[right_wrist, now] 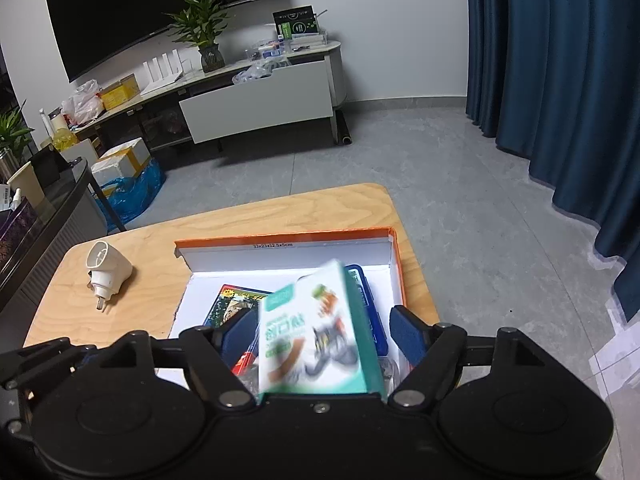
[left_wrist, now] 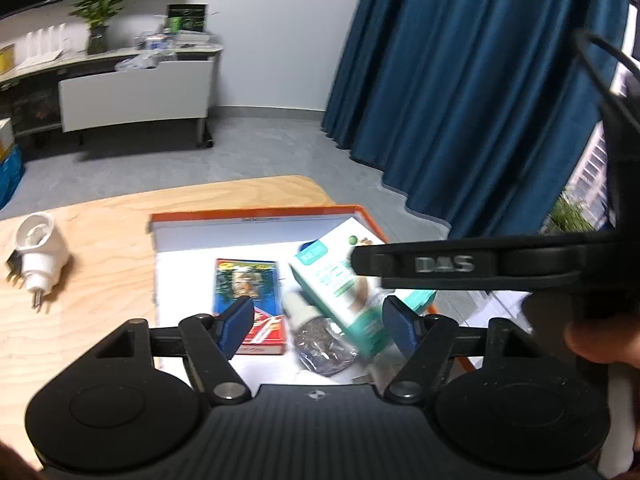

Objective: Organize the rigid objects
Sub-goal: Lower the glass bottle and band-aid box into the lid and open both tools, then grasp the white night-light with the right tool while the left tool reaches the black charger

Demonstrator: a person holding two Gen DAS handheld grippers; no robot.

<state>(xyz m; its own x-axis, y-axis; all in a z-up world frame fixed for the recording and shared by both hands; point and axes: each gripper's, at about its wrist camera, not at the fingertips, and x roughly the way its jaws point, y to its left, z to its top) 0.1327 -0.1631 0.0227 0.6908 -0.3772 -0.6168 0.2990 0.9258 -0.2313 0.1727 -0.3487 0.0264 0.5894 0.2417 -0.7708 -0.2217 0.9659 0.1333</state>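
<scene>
The white-and-teal cardboard carton (right_wrist: 320,332) was smeared with blur, its print unreadable, its lower end cut off behind the black gripper body. It hid most of the blue-bordered picture box (right_wrist: 236,304) to its left and the clear plastic bottle (left_wrist: 320,340) underneath. Whether the right gripper's (right_wrist: 324,330) pads touched the carton couldn't be told.
</scene>
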